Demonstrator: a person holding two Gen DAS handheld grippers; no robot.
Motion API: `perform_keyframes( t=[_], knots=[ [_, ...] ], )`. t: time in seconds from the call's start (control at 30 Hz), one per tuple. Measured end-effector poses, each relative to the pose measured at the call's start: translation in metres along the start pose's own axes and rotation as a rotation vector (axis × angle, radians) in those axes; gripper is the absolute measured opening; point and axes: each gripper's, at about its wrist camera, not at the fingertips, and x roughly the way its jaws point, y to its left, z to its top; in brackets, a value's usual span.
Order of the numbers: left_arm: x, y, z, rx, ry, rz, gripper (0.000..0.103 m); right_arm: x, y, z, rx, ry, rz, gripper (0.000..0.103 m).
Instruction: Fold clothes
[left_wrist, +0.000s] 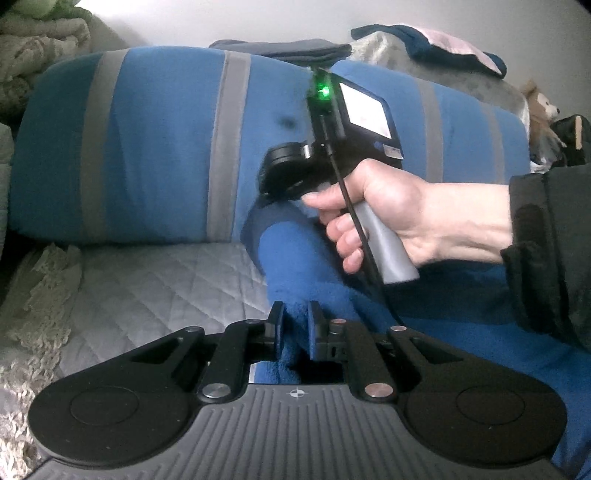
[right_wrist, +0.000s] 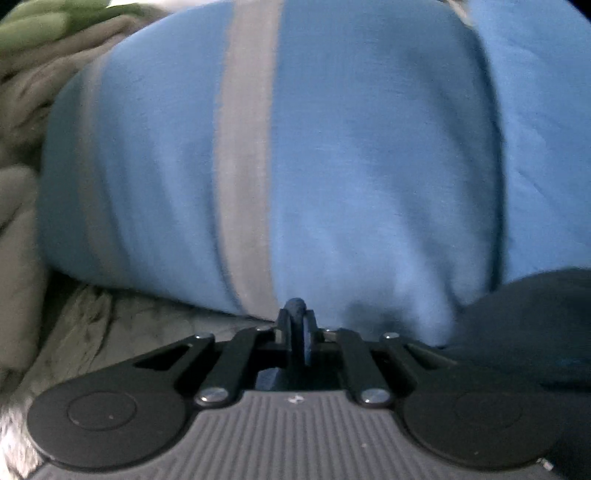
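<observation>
Pinching dark blue garment (left_wrist: 295, 258) – left gripper (left_wrist: 295, 328) clamped on a fold near the front edge of the quilted grey bed cover (left_wrist: 166, 280). Right gripper (right_wrist: 298, 325) – jaws together on another bit of that fabric, against blue grey-striped cushion (right_wrist: 332, 147).

black two-finger left gripper (left_wrist: 295, 325), ribbed grey base, silver screws | hand (left_wrist: 388, 218) at right wore black sleeve (left_wrist: 546, 251)
</observation>
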Motion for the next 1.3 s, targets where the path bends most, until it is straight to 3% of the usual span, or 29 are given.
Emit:
perform_keyframes(
  t=[0.1,0.13,0.17,0.2,0.27,0.33,0.4,0.47,0.57,0.6,0.63,0.67,0.73,0.77,0.87,0.97,1.0,1.03,1.1,1.17,1.27,1.3],
  knots=[
    [-0.004,-0.004,0.0,0.008,0.002,0.004,0.013,-0.004,-0.004,0.004,0.012,0.025,-0.056,0.008],
    [-0.004,-0.005,-0.001,0.015,0.002,0.005,0.013,-0.007,-0.003,0.006,0.014,0.041,-0.073,0.014],
    [-0.004,-0.008,-0.001,0.03,0.001,0.007,0.013,-0.009,-0.002,0.009,0.016,0.057,-0.091,0.034],
    [-0.005,-0.011,-0.001,0.048,-0.002,0.009,0.012,-0.011,-0.001,0.011,0.018,0.072,-0.108,0.039],
    [-0.006,-0.017,-0.002,0.08,-0.005,0.009,0.012,-0.022,0.014,0.02,-0.028,0.111,-0.133,0.064],
    [-0.005,-0.02,-0.002,0.093,-0.006,0.012,0.013,-0.035,0.032,0.025,-0.077,0.153,-0.133,0.077],
    [-0.004,-0.022,-0.002,0.101,-0.005,0.017,0.013,-0.04,0.053,0.025,-0.129,0.241,-0.14,0.08],
    [-0.003,-0.021,-0.002,0.103,-0.005,0.021,0.013,-0.037,0.07,0.021,-0.145,0.339,-0.173,0.081],
    [-0.004,-0.02,-0.004,0.119,-0.014,0.028,0.013,-0.022,0.082,0.002,-0.175,0.419,-0.245,0.077],
    [-0.005,-0.019,-0.006,0.127,-0.018,0.034,0.013,-0.017,0.086,-0.004,-0.185,0.444,-0.269,0.058],
    [-0.007,-0.017,-0.008,0.133,-0.022,0.043,0.013,-0.015,0.083,-0.009,-0.168,0.424,-0.288,0.024],
    [-0.008,-0.012,-0.011,0.127,-0.022,0.049,0.013,-0.014,0.076,-0.01,-0.106,0.402,-0.274,0.015],
    [-0.011,0.003,-0.016,0.088,-0.01,0.058,0.01,-0.015,0.061,-0.007,0.004,0.362,-0.235,0.012],
    [-0.012,0.015,-0.019,0.047,0.007,0.071,0.0,-0.013,0.058,-0.006,0.013,0.338,-0.238,0.011],
    [-0.021,0.05,-0.029,-0.101,0.022,0.086,0.0,-0.015,0.053,-0.006,0.035,0.302,-0.243,0.01],
    [-0.027,0.063,-0.028,-0.186,-0.047,0.036,0.005,-0.015,0.053,-0.003,0.035,0.3,-0.23,0.01],
    [-0.026,0.063,-0.027,-0.192,-0.076,0.009,0.018,-0.017,0.054,-0.002,0.024,0.298,-0.23,0.01],
    [-0.026,0.063,-0.025,-0.197,-0.104,-0.018,0.044,-0.018,0.056,0.0,0.021,0.3,-0.226,0.011],
    [-0.018,0.058,-0.021,-0.185,-0.127,-0.074,0.068,-0.02,0.058,0.001,0.013,0.302,-0.223,0.011],
    [-0.005,0.049,-0.013,-0.133,-0.14,-0.127,0.068,-0.021,0.06,0.0,0.005,0.307,-0.222,0.01],
    [0.013,0.037,-0.008,-0.047,-0.137,-0.147,0.066,-0.017,0.061,0.001,-0.002,0.314,-0.225,0.011],
    [0.016,0.035,-0.009,-0.035,-0.125,-0.145,0.036,-0.017,0.061,0.001,-0.004,0.314,-0.225,0.011]
  ],
)
